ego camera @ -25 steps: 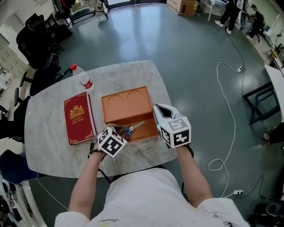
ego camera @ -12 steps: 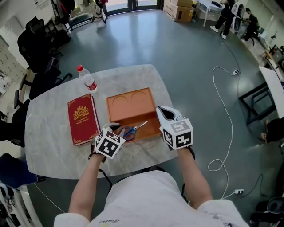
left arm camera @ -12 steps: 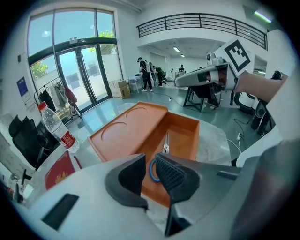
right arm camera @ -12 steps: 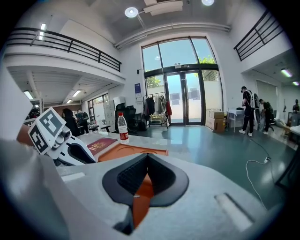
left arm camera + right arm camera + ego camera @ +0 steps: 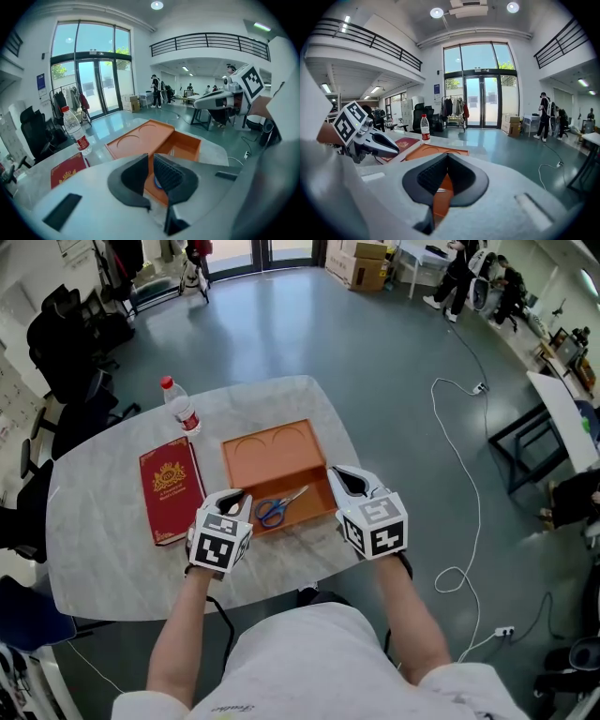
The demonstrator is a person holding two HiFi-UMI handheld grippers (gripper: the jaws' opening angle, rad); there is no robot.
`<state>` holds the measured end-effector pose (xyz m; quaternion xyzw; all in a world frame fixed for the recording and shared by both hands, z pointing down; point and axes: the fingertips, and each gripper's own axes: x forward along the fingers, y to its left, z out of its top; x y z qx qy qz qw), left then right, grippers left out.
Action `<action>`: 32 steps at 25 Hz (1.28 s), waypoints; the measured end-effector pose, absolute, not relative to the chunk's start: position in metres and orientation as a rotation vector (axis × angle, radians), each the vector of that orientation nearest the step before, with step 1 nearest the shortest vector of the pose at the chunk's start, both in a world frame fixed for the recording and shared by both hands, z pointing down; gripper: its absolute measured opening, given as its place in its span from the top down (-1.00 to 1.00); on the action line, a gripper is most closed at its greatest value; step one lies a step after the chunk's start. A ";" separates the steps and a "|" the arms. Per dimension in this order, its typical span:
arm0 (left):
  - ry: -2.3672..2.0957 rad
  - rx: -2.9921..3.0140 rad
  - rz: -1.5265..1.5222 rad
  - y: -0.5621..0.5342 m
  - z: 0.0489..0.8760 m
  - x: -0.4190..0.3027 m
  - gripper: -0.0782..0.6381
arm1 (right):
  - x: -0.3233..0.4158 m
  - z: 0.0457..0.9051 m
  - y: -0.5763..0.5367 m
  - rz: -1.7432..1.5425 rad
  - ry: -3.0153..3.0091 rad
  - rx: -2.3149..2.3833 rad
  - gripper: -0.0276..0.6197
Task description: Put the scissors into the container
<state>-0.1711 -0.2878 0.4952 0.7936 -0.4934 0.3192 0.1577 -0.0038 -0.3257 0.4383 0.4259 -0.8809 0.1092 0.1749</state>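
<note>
One pale marble table [image 5: 112, 559] fills the middle of the head view, and everything else rests on it or hovers over it. An orange container [image 5: 272, 451] sits at its centre: the far half is a flat panel with two round recesses, the near half an open compartment. To the left of it lies a red book [image 5: 172, 488] with a gold crest, close by but apart from the container.

The left gripper [image 5: 236, 501] hangs at the container's near-left corner. Its own view shows the left gripper [image 5: 149, 164] with its jaws only a narrow slit apart and nothing clamped; the orange wall shows through the slit. The right gripper [image 5: 342, 479] hovers at the container's right edge, and in its own view the jaw tips of the right gripper [image 5: 446, 161] meet on nothing.

A clear water bottle [image 5: 180, 409] with a red cap stands upright beyond the book.

The scissors [image 5: 278, 506] lie flat inside the open compartment, blue handles to the left, just beside the left gripper's tips, blades pointing far right. A blue curve low between the left jaws is probably one handle loop.
</note>
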 end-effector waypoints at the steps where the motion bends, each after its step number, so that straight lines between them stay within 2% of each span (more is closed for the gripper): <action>1: -1.426 2.276 0.891 -0.287 0.491 -0.172 0.68 | -0.003 0.436 -0.322 0.303 -2.493 1.213 0.90; 24: -1.660 2.314 0.539 -0.211 0.427 -0.202 0.72 | 0.000 0.393 -0.232 0.231 -2.545 1.313 0.90; 32: -1.700 2.303 0.499 -0.195 0.419 -0.208 0.72 | -0.003 0.389 -0.216 0.212 -2.552 1.301 0.90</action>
